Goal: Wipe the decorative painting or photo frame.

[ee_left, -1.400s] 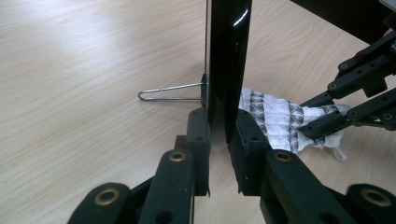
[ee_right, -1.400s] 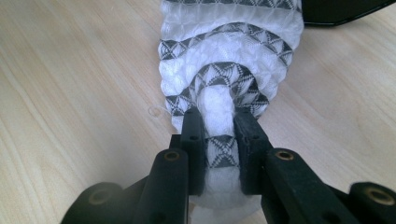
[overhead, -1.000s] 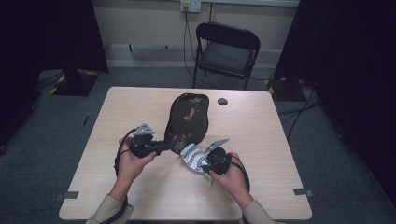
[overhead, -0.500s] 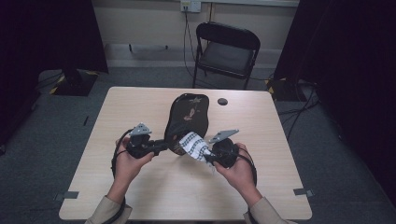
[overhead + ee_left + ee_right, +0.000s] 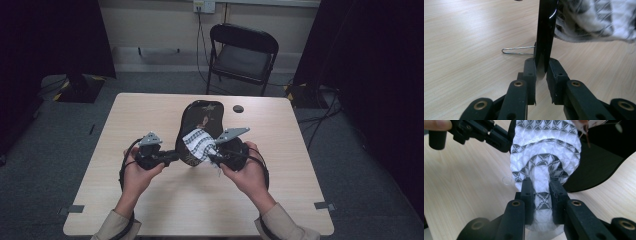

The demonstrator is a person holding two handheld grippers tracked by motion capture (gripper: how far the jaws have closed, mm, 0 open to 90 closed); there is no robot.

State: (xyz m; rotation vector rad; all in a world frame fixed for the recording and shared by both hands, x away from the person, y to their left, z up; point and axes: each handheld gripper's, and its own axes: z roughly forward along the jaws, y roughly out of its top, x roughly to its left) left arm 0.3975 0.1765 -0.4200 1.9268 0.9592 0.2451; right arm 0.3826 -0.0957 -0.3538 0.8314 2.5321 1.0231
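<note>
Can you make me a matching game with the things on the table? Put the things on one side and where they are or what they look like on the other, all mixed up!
Things:
1. patterned cloth
2. black tray
3. folding chair
4. small dark disc

Descriptions:
A. stands on the floor beyond the table
B. pinched at its rim by the left gripper
C. lies alone on the tabletop
D. white and black, held by the right gripper

Pairs: 1-D, 2-B, 3-A, 4-C

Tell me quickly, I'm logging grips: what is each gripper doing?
Left gripper: shut on the glossy black curved tray, at its edge.
Right gripper: shut on the white black-patterned cloth.
</note>
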